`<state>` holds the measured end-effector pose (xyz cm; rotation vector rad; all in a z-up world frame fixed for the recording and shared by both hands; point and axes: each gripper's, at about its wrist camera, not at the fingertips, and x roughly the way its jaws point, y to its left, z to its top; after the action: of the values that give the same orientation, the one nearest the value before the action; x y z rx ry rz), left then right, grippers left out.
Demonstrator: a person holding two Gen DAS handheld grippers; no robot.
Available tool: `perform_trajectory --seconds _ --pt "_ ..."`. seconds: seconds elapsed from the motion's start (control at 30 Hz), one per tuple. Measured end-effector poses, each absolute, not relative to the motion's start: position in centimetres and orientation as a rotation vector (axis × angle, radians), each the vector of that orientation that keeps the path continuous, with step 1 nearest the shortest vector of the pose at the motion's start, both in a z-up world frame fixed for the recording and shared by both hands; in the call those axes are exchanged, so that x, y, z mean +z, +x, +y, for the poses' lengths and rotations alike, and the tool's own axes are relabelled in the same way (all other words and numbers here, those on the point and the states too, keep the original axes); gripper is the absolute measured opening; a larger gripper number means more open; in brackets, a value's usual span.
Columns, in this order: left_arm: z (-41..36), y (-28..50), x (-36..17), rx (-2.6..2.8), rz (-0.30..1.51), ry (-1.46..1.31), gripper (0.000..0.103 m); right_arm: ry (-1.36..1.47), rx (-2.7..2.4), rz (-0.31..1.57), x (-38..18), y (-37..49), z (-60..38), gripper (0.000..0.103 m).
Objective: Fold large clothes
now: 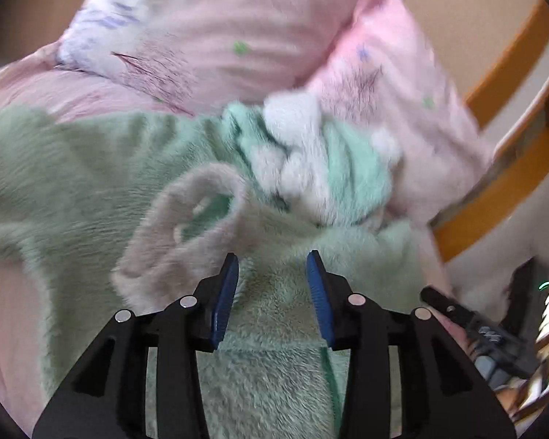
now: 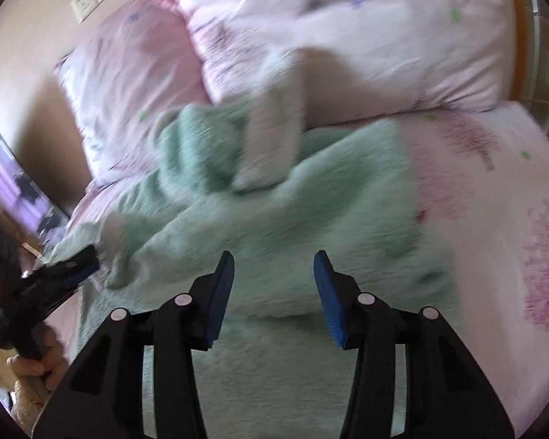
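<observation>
Both my left gripper (image 1: 272, 259) and right gripper (image 2: 274, 260) hang part-open and empty over one mint fleece garment (image 1: 274, 329), which lies partly folded on the pink bed (image 2: 494, 219) below two pillows (image 1: 208, 29). I judge a fold just laid; next I need a fresh edge pinched in each gripper.

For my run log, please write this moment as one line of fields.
garment: green fleece garment lies rumpled on pink bed sheet | left gripper: open, nothing gripped | right gripper: open, nothing gripped | fold: unfinished
</observation>
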<state>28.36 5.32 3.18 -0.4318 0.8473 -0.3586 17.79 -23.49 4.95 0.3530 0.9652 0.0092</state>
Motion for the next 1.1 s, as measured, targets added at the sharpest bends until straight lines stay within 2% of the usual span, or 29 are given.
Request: perform_trajectory --seconds 0.13,0.2,0.27,0.33,0.5,0.57,0.63,0.67,0.83,0.93,1.1 --pt "6.3 31.5 1.4 -0.205 0.945 -0.417 0.039 0.328 0.073 1.000 4.5 19.0 -21.0 0.046" --pt "8.3 32.0 1.1 -0.118 0.951 -0.402 0.030 0.308 0.138 1.018 4.6 19.9 -19.1 0.046" --pt "10.0 31.5 1.4 -0.096 0.953 -0.428 0.030 0.298 0.197 1.029 4.7 21.4 -17.0 0.046" --pt "12.3 30.1 2.2 -0.090 0.933 -0.470 0.032 0.277 0.278 1.029 4.7 23.1 -14.0 0.046" --pt "19.8 24.7 4.0 -0.057 0.832 -0.602 0.049 0.234 0.409 1.080 2.9 27.2 -6.6 0.046" --pt "23.1 22.8 4.3 0.002 0.804 -0.640 0.049 0.183 0.432 1.125 1.4 28.5 -4.0 0.046" --pt "27.1 20.9 4.1 0.092 0.784 -0.703 0.049 0.096 0.420 1.245 -1.5 29.7 -1.6 0.054" --pt "28.5 20.1 3.9 0.118 0.778 -0.735 0.049 0.083 0.408 1.236 -1.8 29.9 -1.1 0.054" --pt "36.1 17.8 1.6 0.236 0.729 -0.938 0.049 0.213 0.442 1.160 2.9 28.4 -4.0 0.057" --pt "38.9 17.9 0.4 0.291 0.701 -1.032 0.049 0.238 0.439 1.078 6.1 26.5 -6.8 0.066" --pt "42.5 18.5 -1.6 0.365 0.651 -1.199 0.049 0.250 0.388 1.047 8.2 24.2 -12.0 0.066"
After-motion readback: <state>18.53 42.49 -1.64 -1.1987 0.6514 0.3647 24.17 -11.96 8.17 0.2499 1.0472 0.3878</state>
